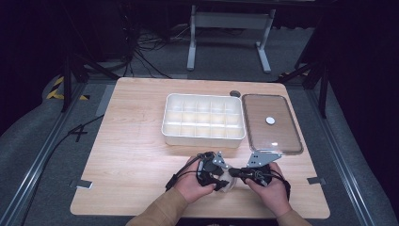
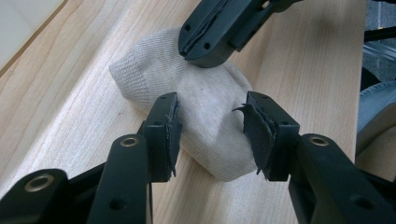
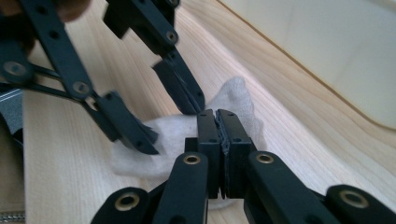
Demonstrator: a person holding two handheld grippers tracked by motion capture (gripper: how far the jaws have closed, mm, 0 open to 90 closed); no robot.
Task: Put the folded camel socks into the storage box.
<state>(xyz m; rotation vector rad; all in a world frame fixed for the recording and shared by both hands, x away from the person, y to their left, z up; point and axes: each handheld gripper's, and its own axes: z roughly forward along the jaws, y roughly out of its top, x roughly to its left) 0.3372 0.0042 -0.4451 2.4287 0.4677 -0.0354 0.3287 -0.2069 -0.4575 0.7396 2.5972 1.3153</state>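
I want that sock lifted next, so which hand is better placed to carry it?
Probably the right: its fingers are shut against the sock. The left gripper only straddles it, fingers apart.

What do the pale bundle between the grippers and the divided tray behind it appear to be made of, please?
The bundle looks like knitted cotton-type fabric, probably a sock: cream, matte, with fine ribbed stitches showing in the left gripper view. The divided tray seems to be moulded plastic: off-white, smooth, slightly translucent, with thin walls between compartments. The exact fibre and plastic cannot be told.
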